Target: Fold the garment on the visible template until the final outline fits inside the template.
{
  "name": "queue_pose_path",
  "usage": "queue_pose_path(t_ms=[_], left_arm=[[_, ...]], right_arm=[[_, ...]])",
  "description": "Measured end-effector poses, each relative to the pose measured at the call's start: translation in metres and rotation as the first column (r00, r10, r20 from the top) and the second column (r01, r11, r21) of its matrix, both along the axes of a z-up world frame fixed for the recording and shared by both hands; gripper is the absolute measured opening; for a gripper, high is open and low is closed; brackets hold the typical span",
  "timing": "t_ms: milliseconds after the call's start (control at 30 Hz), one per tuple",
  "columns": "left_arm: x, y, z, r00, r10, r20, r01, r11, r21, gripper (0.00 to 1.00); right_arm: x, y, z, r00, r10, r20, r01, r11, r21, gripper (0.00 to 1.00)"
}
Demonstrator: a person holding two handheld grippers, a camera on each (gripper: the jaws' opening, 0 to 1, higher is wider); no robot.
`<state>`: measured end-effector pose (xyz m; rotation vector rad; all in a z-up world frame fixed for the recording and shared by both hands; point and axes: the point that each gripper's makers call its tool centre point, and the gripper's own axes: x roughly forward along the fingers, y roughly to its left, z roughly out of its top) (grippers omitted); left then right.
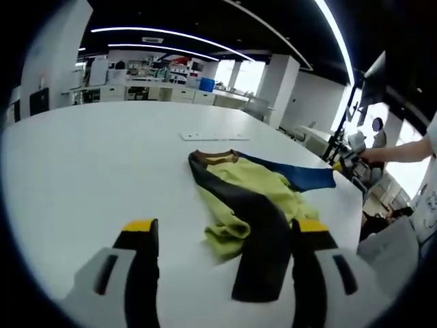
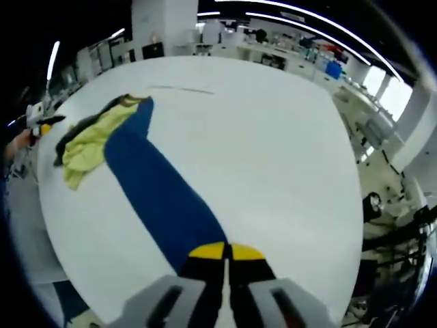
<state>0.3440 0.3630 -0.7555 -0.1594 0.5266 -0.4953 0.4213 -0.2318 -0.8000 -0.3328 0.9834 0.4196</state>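
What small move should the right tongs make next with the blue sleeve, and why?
Probably draw the long blue fabric sleeve inward, across the crumpled yellow-green garment body. The right tongs look shut on the sleeve end, which lies stretched far out over the white table. The left tongs are open beside the black sleeve.

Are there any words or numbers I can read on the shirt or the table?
None can be read.
The garment is plain yellow, black and blue, with no print showing.
The flat strip on the table is too small to show any marks.
The shelves far behind are too blurred to read.
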Motion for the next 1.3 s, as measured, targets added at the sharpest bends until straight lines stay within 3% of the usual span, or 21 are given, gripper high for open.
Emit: queue_pose_path(t_ms=[367, 900, 1200, 1300], left_arm=[[0.007, 0.002, -0.011, 1.000, 0.027, -0.015, -0.027, 1.000, -0.012, 0.76], [0.008, 0.002, -0.026, 0.997, 0.047, -0.059, -0.048, 0.999, -0.013, 0.76], [0.008, 0.008, -0.030, 0.996, 0.061, -0.072, -0.062, 0.998, -0.013, 0.76], [0.009, 0.009, -0.031, 0.996, 0.061, -0.072, -0.062, 0.998, -0.014, 0.76]], right_arm=[[0.017, -0.014, 0.004, 1.000, -0.023, 0.009, 0.024, 0.999, -0.041, 0.00], [0.073, -0.036, -0.014, 0.995, -0.100, -0.001, 0.099, 0.986, -0.132, 0.00], [0.062, -0.040, -0.031, 0.989, -0.115, -0.093, 0.100, 0.984, -0.149, 0.00], [0.063, -0.041, -0.033, 0.988, -0.121, -0.097, 0.105, 0.982, -0.159, 0.00]])
